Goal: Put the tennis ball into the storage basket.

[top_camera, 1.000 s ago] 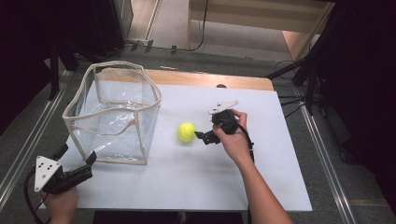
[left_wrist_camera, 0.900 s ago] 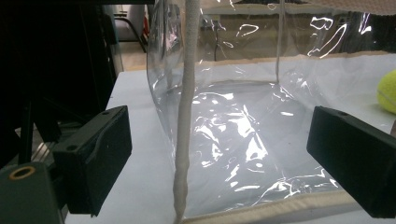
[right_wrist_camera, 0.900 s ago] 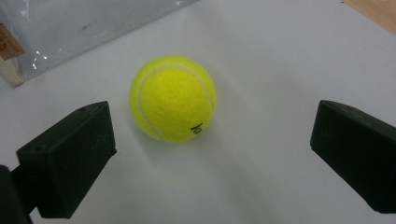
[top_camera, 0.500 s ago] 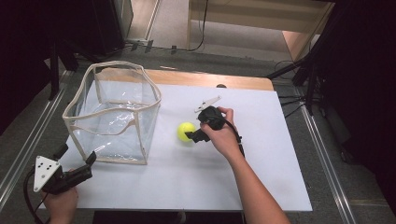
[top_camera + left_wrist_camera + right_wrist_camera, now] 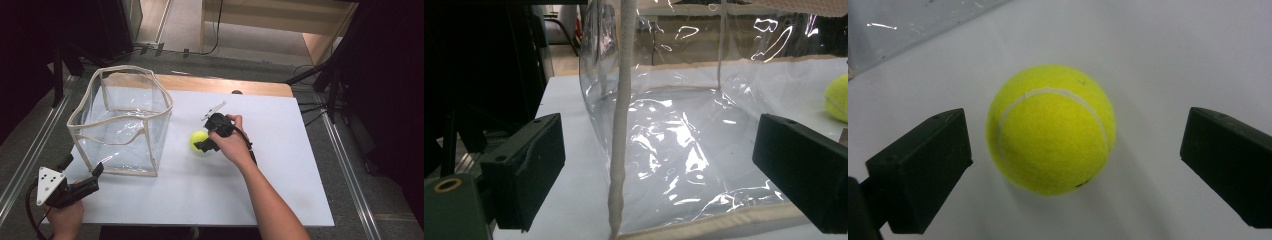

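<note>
Nearest the person, at the front left corner of the white tabletop (image 5: 280, 190), the left hand (image 5: 65, 220) held the left hand-held gripper (image 5: 95, 176) low, just in front of a clear plastic bin (image 5: 120, 122). Its two black jaws stood spread wide with nothing between them, and its grey three-cornered plate faced up. In the left gripper view, that hand-held gripper (image 5: 659, 170) looked straight at the near wall of the clear plastic bin (image 5: 674, 130), whose cream fabric edging ran up one corner and along the base; the bin lay close ahead of the jaws but apart from them. Farther in, near the middle of the tabletop, the right hand (image 5: 232, 142) reached forward with the right hand-held gripper (image 5: 202, 145) pointing left at a yellow-green tennis ball (image 5: 198, 141). The ball rested on the tabletop just to the right of the bin, outside it. In the right gripper view, the tennis ball (image 5: 1050, 127) sat between the spread jaws of the right hand-held gripper (image 5: 1073, 165), with a gap showing on either side, so neither jaw pressed on it. Beyond the white sheet, a strip of bare wood (image 5: 225, 85) showed along the far edge of the tabletop.
</note>
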`<state>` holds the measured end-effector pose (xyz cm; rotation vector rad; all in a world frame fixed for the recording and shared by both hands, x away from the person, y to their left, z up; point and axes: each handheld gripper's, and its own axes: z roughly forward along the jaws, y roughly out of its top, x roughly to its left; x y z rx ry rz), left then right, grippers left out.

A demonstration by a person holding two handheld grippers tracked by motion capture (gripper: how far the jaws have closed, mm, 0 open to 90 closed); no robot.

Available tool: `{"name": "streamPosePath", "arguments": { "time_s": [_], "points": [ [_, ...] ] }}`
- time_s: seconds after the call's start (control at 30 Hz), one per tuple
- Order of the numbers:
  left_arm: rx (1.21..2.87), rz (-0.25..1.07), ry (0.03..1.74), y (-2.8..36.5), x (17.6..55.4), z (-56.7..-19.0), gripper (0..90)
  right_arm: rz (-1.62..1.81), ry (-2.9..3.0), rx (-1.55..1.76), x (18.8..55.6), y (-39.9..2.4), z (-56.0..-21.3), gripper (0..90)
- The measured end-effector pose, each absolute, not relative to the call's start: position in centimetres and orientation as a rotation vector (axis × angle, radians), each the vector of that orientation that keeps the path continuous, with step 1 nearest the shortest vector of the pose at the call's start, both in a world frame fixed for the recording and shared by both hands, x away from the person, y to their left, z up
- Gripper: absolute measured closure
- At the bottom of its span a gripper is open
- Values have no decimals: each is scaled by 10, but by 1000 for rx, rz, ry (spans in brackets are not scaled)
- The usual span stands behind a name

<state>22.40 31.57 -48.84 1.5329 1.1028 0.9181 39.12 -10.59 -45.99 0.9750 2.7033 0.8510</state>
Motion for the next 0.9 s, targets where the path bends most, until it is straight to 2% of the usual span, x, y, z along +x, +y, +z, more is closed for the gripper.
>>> {"name": "streamPosePath", "arguments": {
  "time_s": [0.3,0.37,0.5,0.63,0.7,0.9],
  "points": [
    [1520,908,1102,317,224,-488,69,787,2769,966,398,-96,-473,0],
    [1521,907,1104,317,224,-488,69,787,2774,968,398,-95,-475,56],
    [1522,908,1104,317,224,-488,69,785,2794,977,399,-91,-479,63],
    [1524,910,1105,317,224,-488,69,783,2808,964,400,-87,-481,135],
    [1520,908,1103,317,224,-488,69,783,2812,960,400,-87,-481,214],
    [1519,910,1098,317,224,-488,69,763,2821,957,400,-88,-482,239]
  ]
}}
